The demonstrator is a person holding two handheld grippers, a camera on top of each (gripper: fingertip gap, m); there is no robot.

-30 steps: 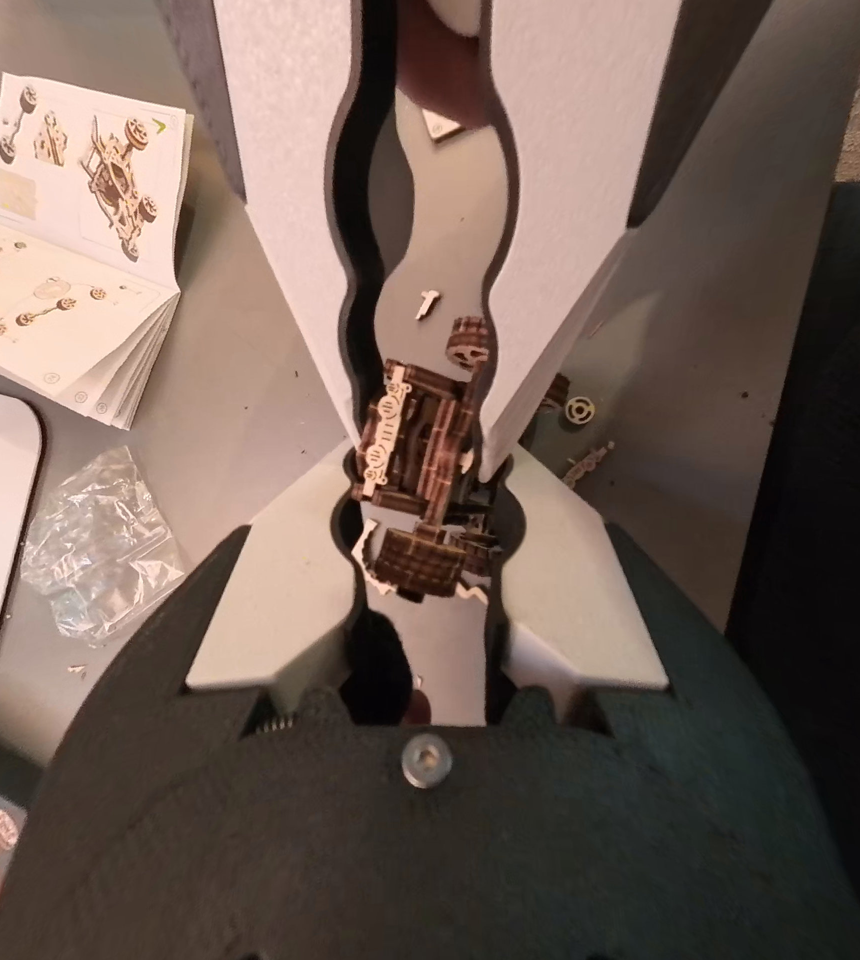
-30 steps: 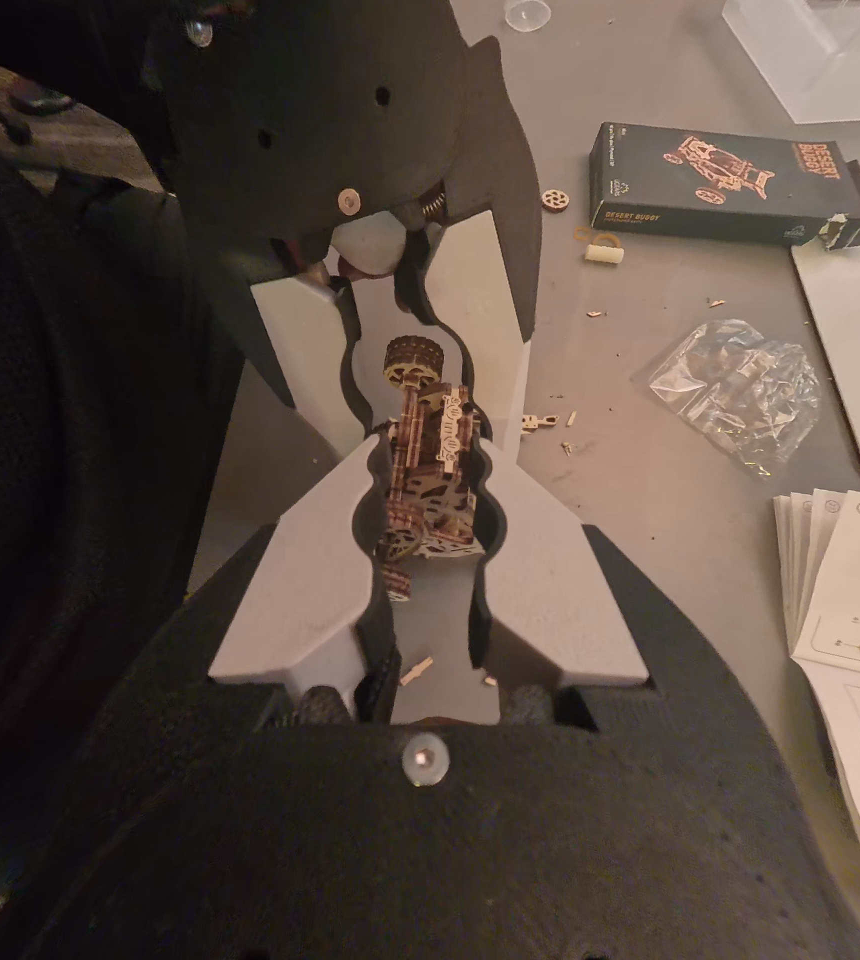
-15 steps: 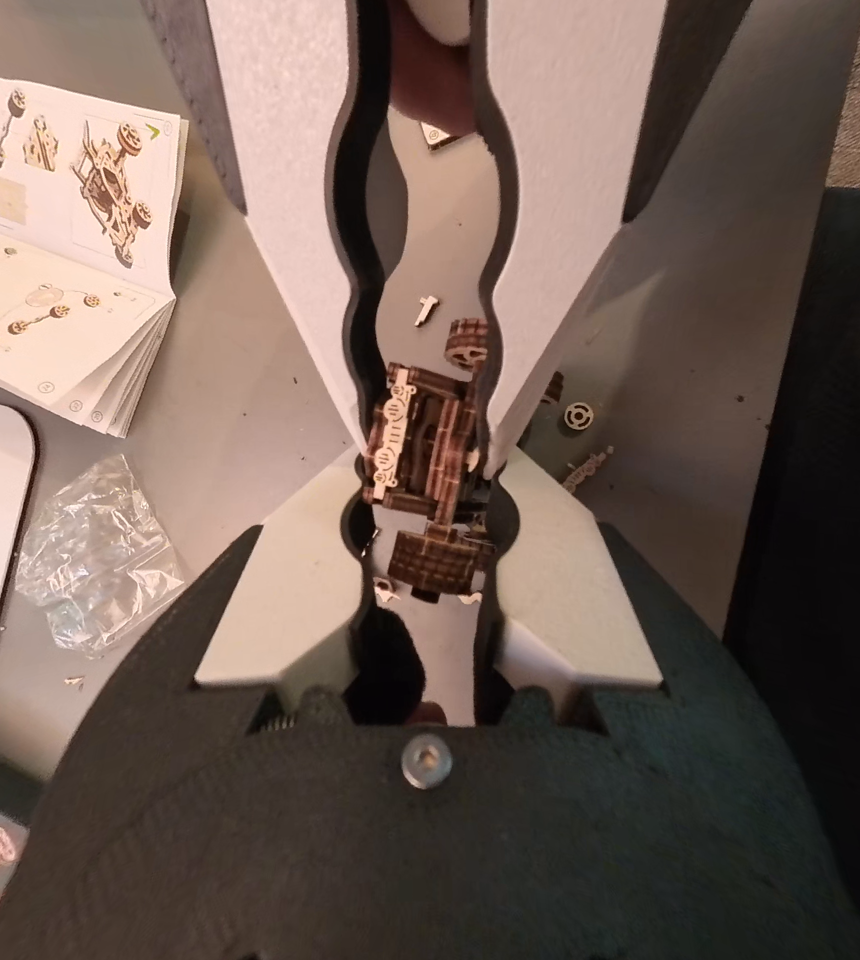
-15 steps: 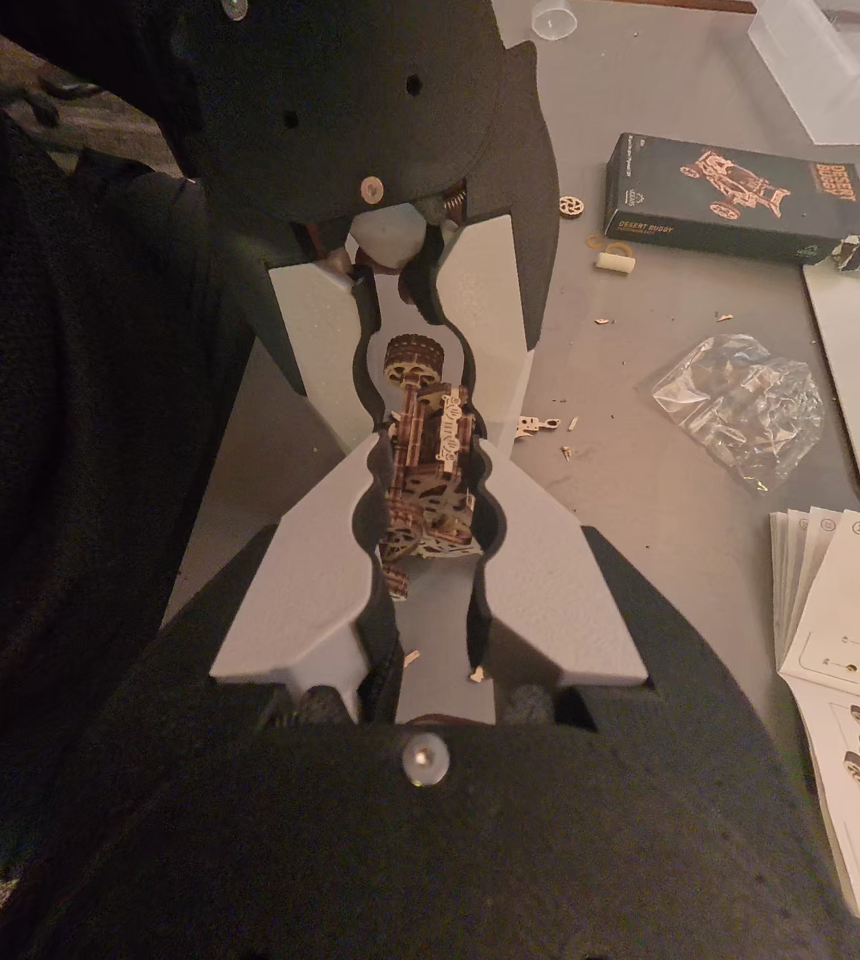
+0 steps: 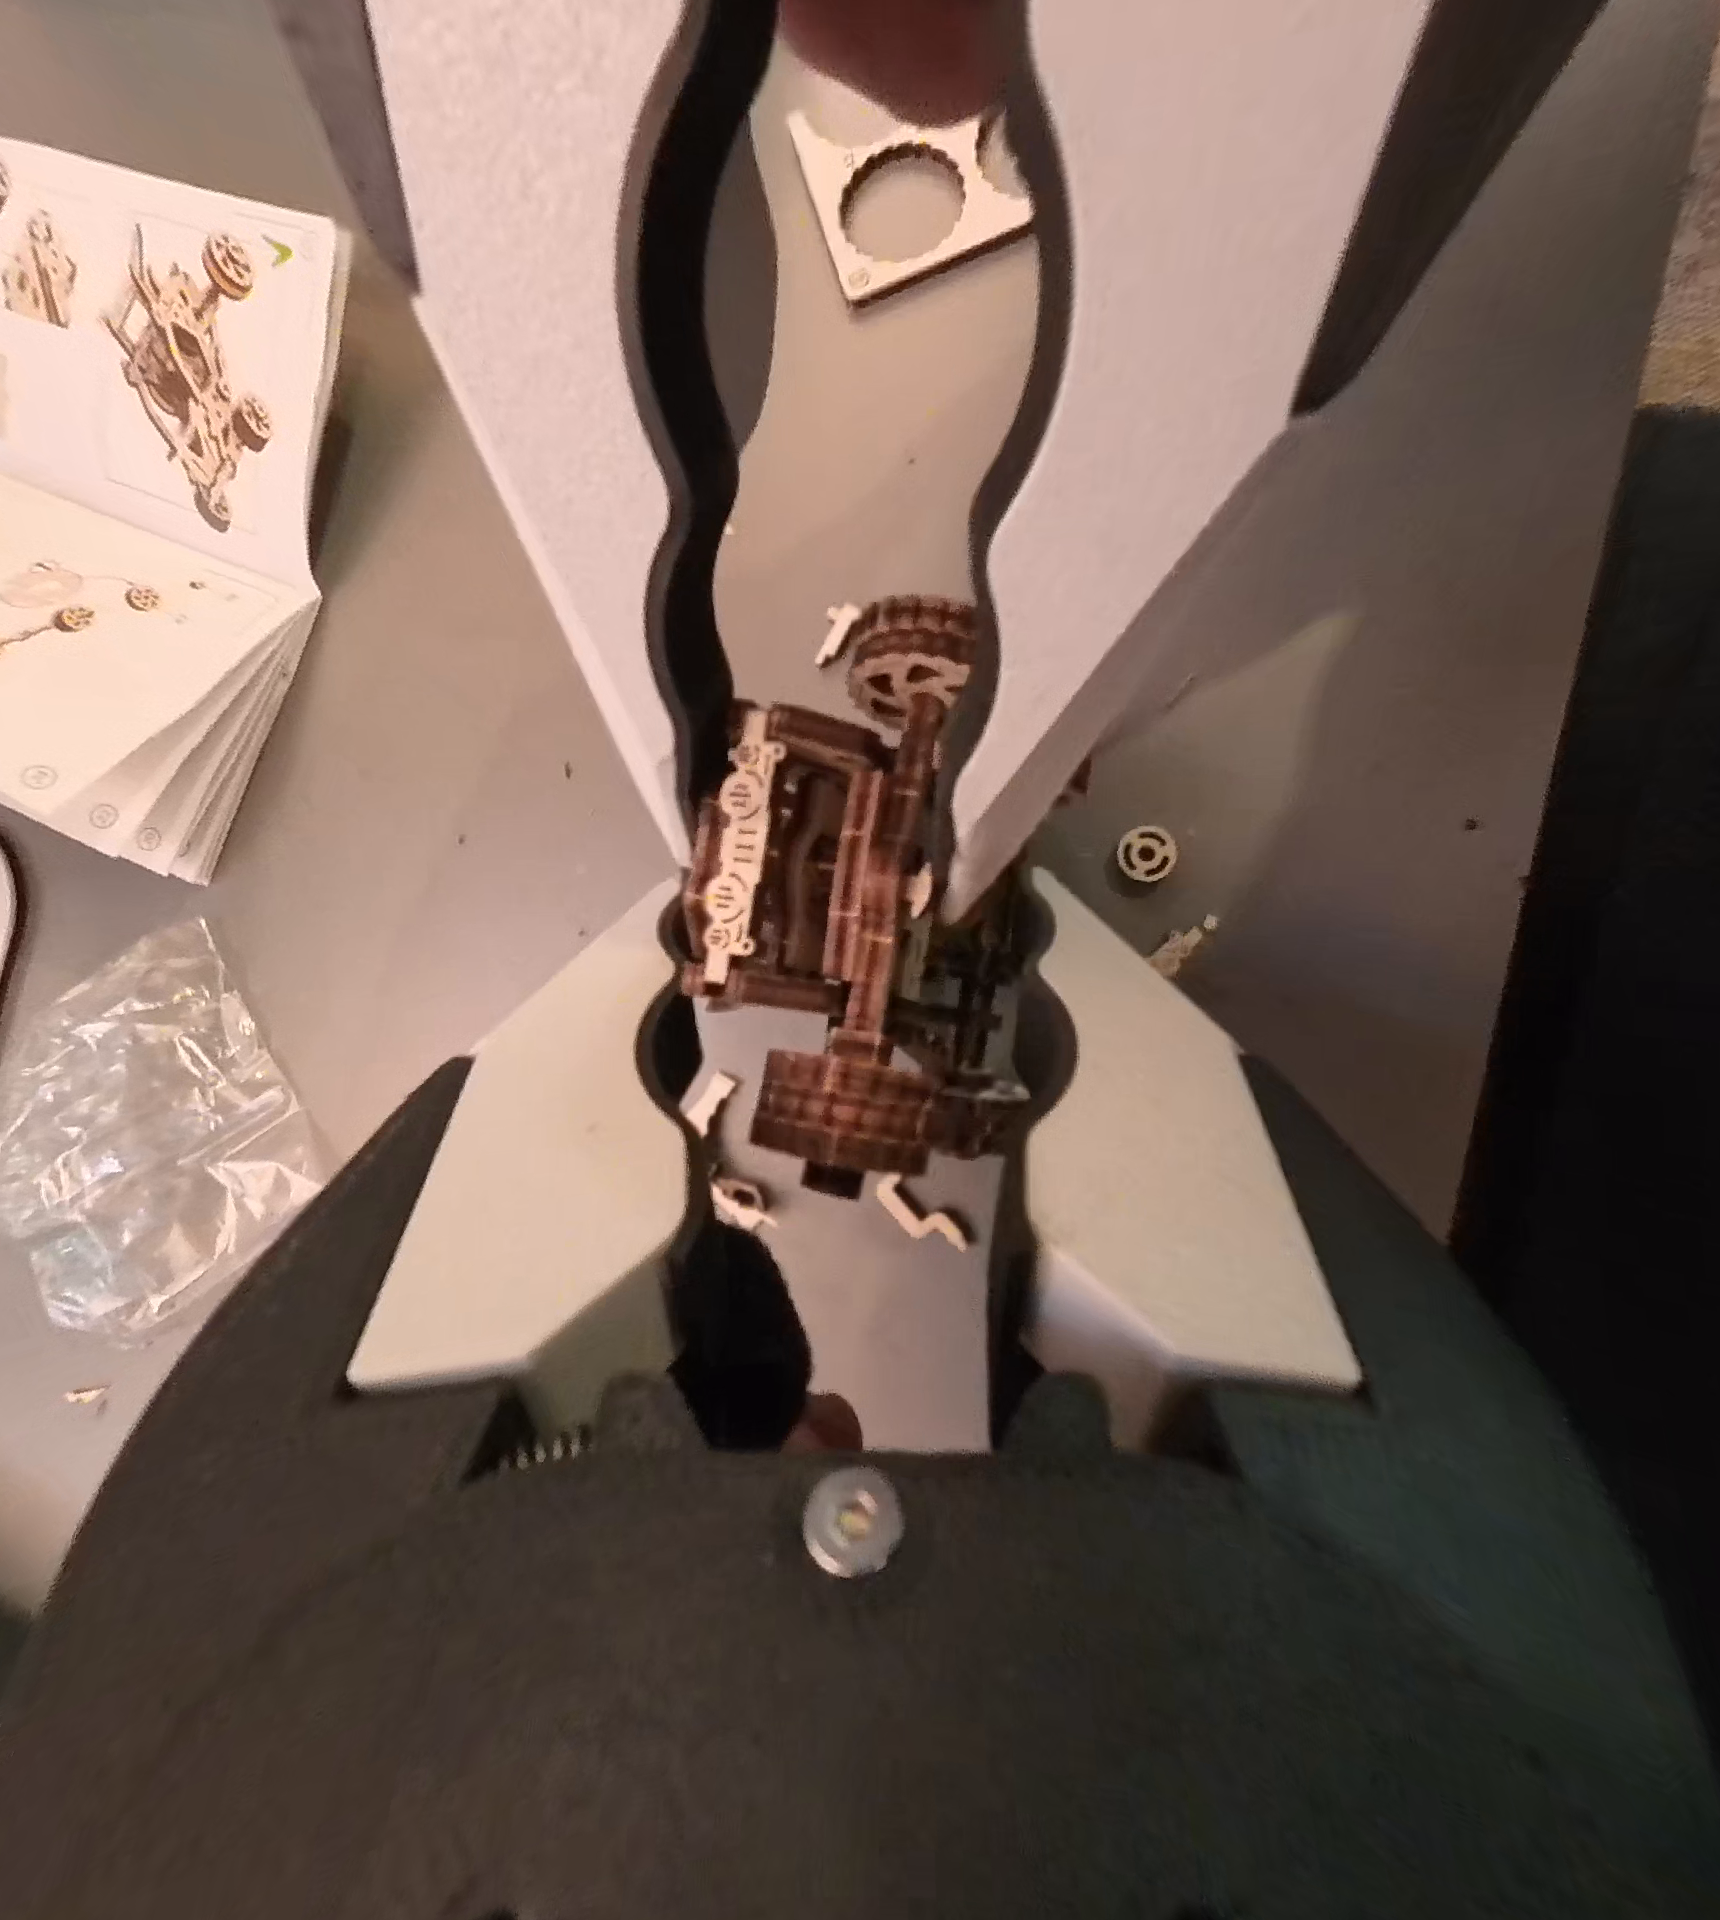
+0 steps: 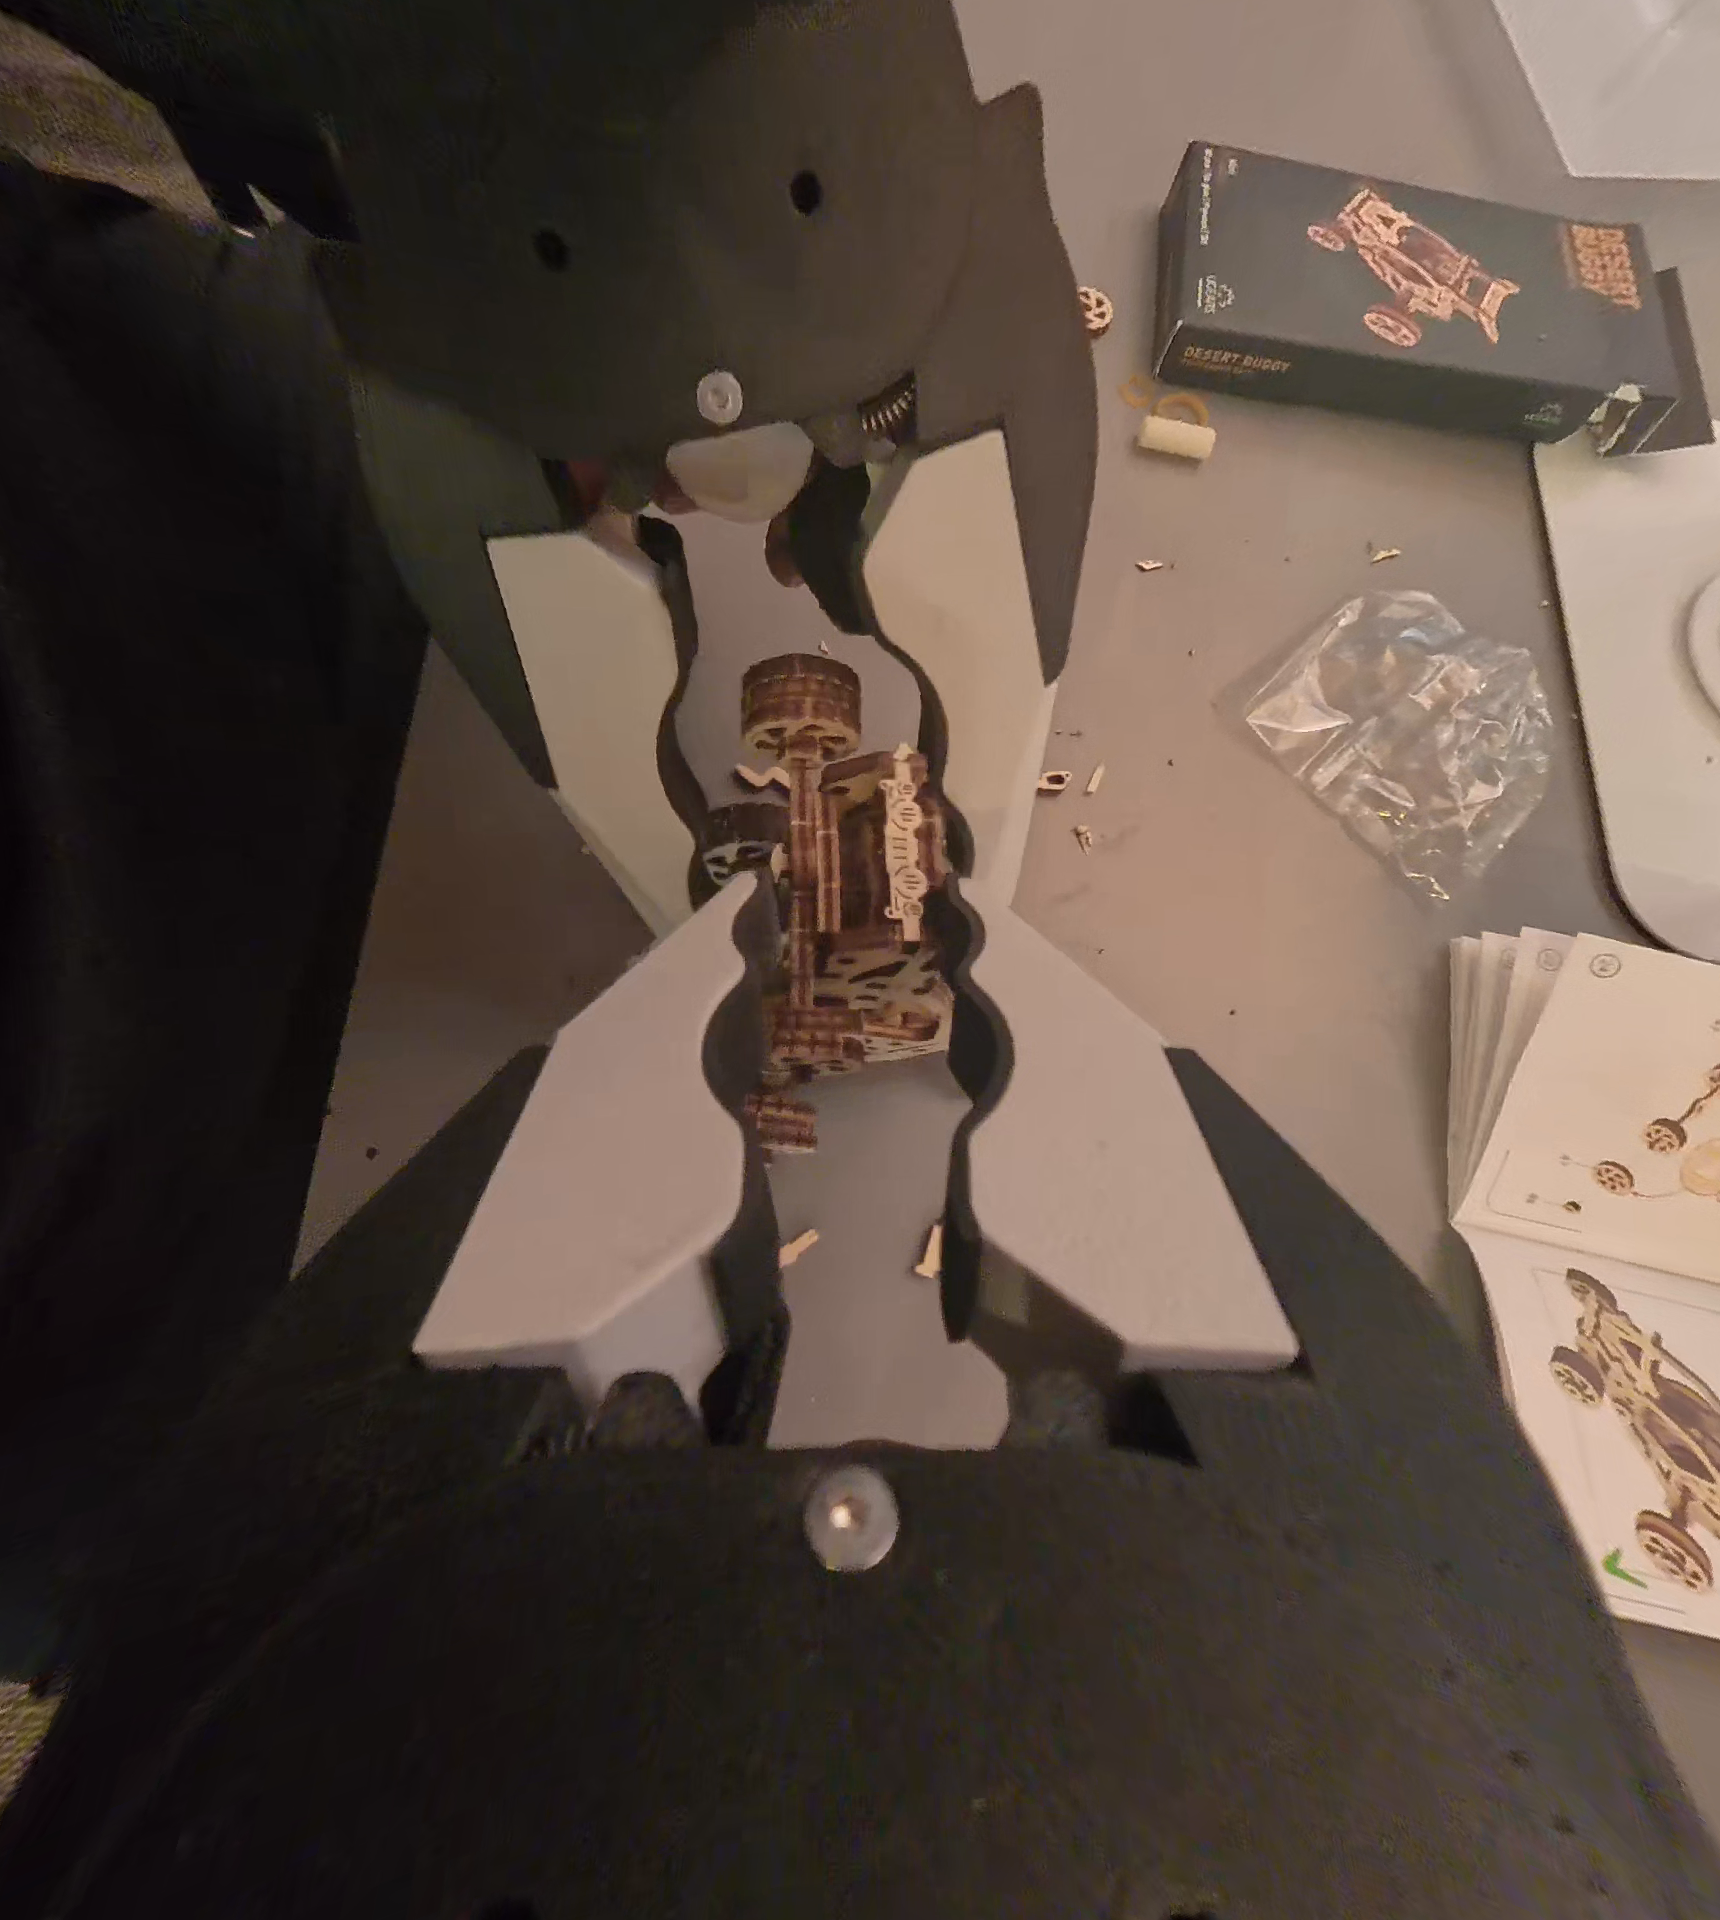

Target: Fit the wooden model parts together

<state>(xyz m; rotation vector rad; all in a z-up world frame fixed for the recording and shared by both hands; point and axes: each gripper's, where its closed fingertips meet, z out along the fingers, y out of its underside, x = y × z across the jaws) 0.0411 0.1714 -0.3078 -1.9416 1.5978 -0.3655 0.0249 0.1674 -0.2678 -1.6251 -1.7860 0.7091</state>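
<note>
**Two tongs meet on one small wooden model**

Both of my tongs face each other tip to tip over the grey table (image 6: 1251,831), and the wooden model (image 5: 814,914) sits right where they meet. My left gripper (image 5: 851,935) has its pale fingers (image 5: 565,1122) part-way closed, and the model's body seems pinched near the tips, with one ribbed wheel (image 5: 840,1127) hanging back between the fingers. My right gripper (image 6: 851,925) is likewise narrowed around the model's other end; its fingers (image 6: 617,1122) flank the frame closely, though I cannot tell how firmly either side bites. Another wheel (image 6: 799,707) on the axle pokes out between the left tool's fingers, seen from the right wrist view.

Several loose wooden bits (image 5: 923,1216) lie on the table under the model. Further out, a flat punched-out wooden scrap (image 5: 903,208) lies beyond, and a small round wooden ring (image 5: 1147,857) sits off to the side. A crumpled clear plastic bag (image 6: 1396,727) rests near the open instruction booklet (image 6: 1645,1247). A dark product box (image 6: 1407,301) lies farther back, with a white board (image 6: 1614,675) beside it.
</note>
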